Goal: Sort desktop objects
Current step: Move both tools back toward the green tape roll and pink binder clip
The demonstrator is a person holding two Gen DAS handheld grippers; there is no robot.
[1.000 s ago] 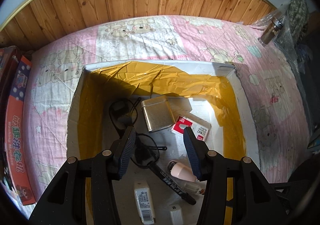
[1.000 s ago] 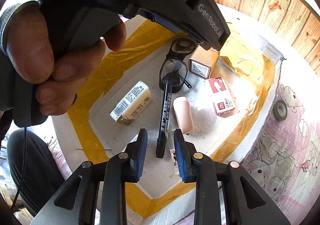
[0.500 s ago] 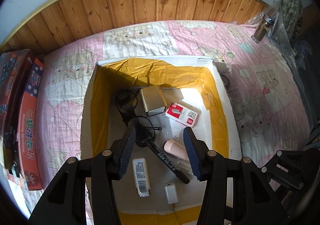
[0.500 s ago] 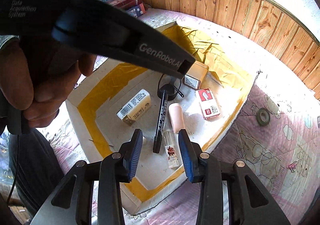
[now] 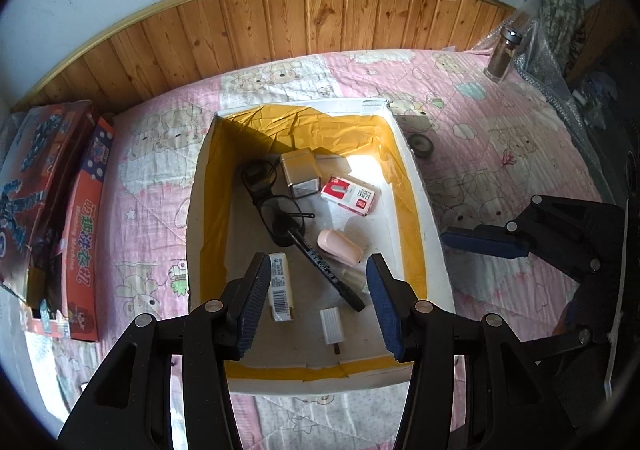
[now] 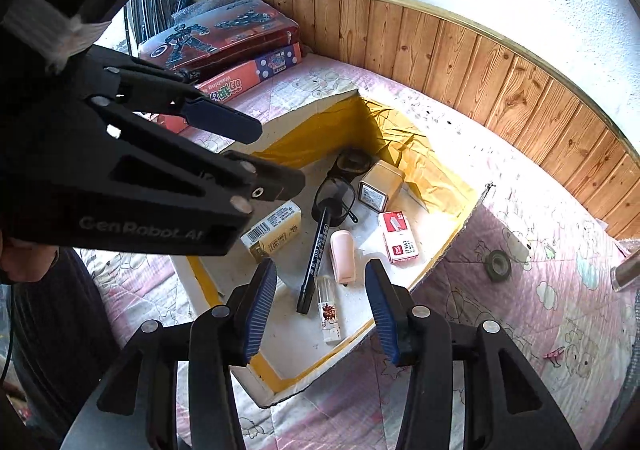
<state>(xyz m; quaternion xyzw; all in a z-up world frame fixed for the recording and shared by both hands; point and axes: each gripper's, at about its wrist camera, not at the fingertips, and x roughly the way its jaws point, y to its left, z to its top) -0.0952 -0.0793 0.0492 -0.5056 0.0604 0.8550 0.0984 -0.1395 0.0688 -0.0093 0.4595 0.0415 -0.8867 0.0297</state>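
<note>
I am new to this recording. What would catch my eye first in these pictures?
First, the white box lined with yellow tape on the pink bear quilt, holding a black marker across eyeglasses, a red staple box and a pink case. The open left tongs and right tongs hang above it.

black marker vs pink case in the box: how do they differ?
The black marker is long, thin and dark with printed text; the pink case is short, rounded and plain. The marker's upper end rests on the glasses; the pink case lies clear of the glasses. Both lie flat, side by side, on the floor of the box, and neither open gripper holds them.
</note>
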